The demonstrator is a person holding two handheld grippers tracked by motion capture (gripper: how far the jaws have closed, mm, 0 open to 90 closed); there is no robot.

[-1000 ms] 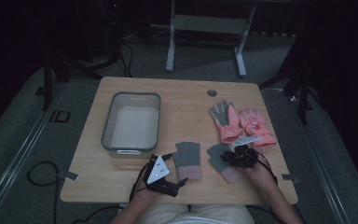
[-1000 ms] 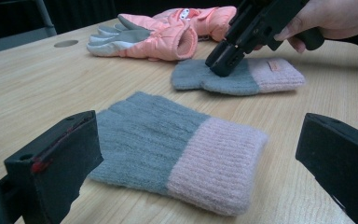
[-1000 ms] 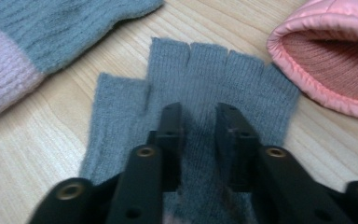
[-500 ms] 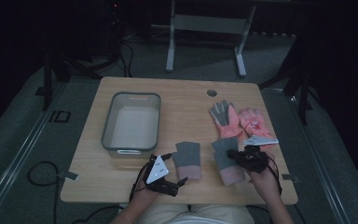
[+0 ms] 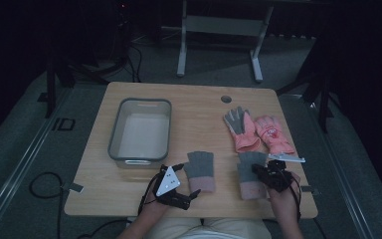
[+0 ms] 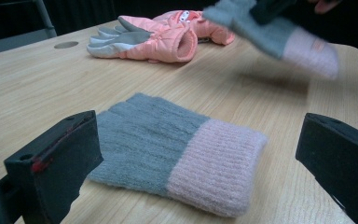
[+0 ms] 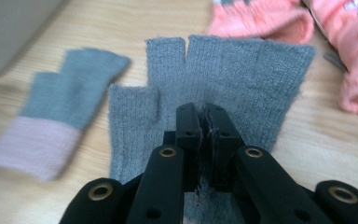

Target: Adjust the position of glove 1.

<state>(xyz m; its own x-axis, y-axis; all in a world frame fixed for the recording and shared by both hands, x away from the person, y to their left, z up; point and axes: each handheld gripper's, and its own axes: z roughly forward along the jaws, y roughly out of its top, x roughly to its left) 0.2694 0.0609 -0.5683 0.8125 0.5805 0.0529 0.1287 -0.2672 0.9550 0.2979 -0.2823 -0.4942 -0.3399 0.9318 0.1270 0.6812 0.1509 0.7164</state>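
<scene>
Two grey knit fingerless gloves with pink cuffs are near the table's front edge. My right gripper [image 5: 257, 172] [image 7: 204, 122] is shut on the right-hand grey glove [image 5: 248, 167] [image 7: 247, 65], pinching its palm. The left gripper view shows this glove [image 6: 270, 32] raised off the wood. The other grey glove [image 5: 199, 168] [image 6: 168, 144] [image 7: 60, 107] lies flat. My left gripper [image 5: 189, 179] [image 6: 200, 144] stands open around its cuff end, with the jaws apart from the cloth.
Two pink padded gloves [image 5: 256, 130] [image 6: 158, 35] lie side by side at the right, just beyond the held glove. A grey rectangular tray [image 5: 114, 132] stands at the left middle. A round hole [image 5: 226, 98] marks the far table edge.
My right gripper has moved to the right and toward the person, and the grey glove has come along in its jaws. The left gripper and the other glove have stayed put.
</scene>
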